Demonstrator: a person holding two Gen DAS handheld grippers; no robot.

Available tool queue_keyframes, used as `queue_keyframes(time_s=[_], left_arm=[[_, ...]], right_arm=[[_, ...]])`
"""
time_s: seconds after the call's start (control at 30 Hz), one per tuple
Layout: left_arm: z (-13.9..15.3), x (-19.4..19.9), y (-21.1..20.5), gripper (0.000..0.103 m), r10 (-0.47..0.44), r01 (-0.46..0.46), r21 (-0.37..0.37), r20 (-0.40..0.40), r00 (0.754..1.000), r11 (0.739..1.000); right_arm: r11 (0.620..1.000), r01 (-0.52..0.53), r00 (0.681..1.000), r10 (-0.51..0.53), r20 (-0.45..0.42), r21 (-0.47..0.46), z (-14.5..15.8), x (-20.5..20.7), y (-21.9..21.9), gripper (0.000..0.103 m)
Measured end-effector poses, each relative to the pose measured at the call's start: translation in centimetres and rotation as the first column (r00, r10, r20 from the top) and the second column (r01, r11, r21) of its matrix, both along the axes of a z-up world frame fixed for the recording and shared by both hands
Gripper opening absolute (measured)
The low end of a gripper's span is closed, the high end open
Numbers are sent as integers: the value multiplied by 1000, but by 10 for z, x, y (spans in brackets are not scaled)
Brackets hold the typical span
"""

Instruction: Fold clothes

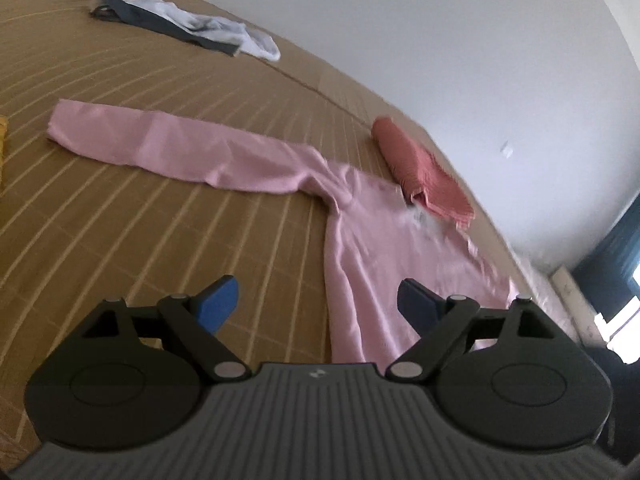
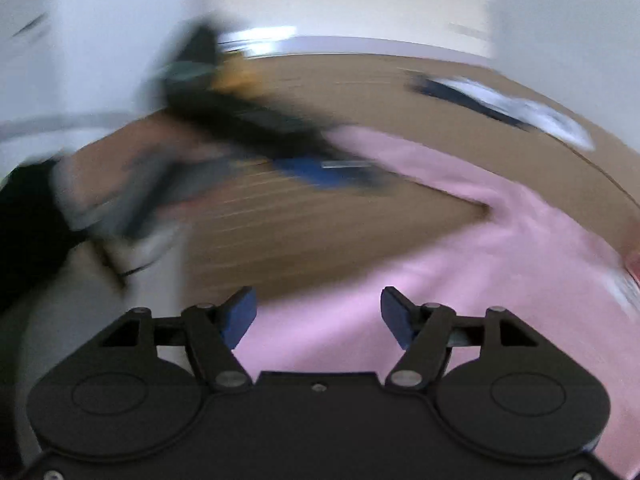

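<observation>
A pink long-sleeved top lies flat on the brown striped bed cover, one sleeve stretched out to the left. My left gripper hovers open over the top's left side edge, nothing between its blue pads. In the right wrist view, which is heavily blurred, the pink top fills the lower right. My right gripper is open above it and holds nothing. The left gripper shows there as a dark smear held by a hand.
A folded salmon-red garment lies by the top's collar near the bed's far edge. A pile of white and dark blue clothes sits further back. A yellow item peeks in at the left. A white wall runs behind.
</observation>
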State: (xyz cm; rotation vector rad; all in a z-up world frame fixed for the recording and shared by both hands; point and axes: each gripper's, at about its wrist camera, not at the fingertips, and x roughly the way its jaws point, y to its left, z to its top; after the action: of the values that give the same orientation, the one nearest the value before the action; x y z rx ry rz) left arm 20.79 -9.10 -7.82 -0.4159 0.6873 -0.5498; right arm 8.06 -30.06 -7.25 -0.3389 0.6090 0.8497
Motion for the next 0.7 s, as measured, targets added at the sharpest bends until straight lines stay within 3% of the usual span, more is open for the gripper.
queue_keyframes(time_s=[0.1, 0.17, 0.23, 0.27, 0.3, 0.37, 0.43, 0.47, 0.53, 0.57, 0.63, 0.67, 0.7], left_arm=[[3, -2, 5, 90, 9, -9, -11, 2, 1000, 1000], [4, -4, 8, 90, 6, -6, -20, -4, 1000, 1000], [5, -6, 12, 90, 1, -1, -31, -9, 1000, 1000], [6, -7, 14, 90, -1, 0, -36, -9, 1000, 999], [7, -9, 15, 90, -1, 1, -42, -7, 1000, 999], [11, -13, 18, 90, 4, -4, -48, 2, 1000, 999], [13, -16, 21, 90, 9, -9, -52, 11, 1000, 999], [15, -18, 22, 90, 11, -10, -56, 14, 1000, 998], [16, -20, 24, 90, 7, -6, -64, 19, 1000, 998], [16, -21, 24, 90, 8, -7, -63, 20, 1000, 998], [16, -23, 24, 90, 12, -11, -57, 17, 1000, 998], [16, -23, 23, 90, 11, -10, -53, 16, 1000, 999], [16, -23, 23, 90, 9, -8, -50, 16, 1000, 999]], right_arm=[[973, -112, 990, 128, 66, -201, -18, -18, 56, 72], [928, -103, 981, 154, 118, -358, -37, -21, 77, 65], [907, -79, 981, 144, 129, -414, -47, -14, 83, 50], [903, -70, 984, 134, 122, -424, -50, -8, 83, 25], [905, -62, 987, 117, 107, -420, -50, -3, 82, 11], [933, 5, 989, 47, 137, -359, -39, -1, 74, 11], [988, 100, 992, -91, 83, -116, -13, 6, 41, 11], [987, 160, 987, -161, 31, 25, 0, 10, 20, 12], [929, 283, 959, -265, -105, 239, 15, 17, -19, 12], [902, 342, 939, -315, -142, 263, 15, 19, -33, 15], [862, 462, 887, -441, -141, 208, 5, 19, -47, 31], [860, 496, 867, -481, -128, 125, -3, 21, -48, 39], [851, 523, 850, -517, -106, 45, -11, 22, -48, 38]])
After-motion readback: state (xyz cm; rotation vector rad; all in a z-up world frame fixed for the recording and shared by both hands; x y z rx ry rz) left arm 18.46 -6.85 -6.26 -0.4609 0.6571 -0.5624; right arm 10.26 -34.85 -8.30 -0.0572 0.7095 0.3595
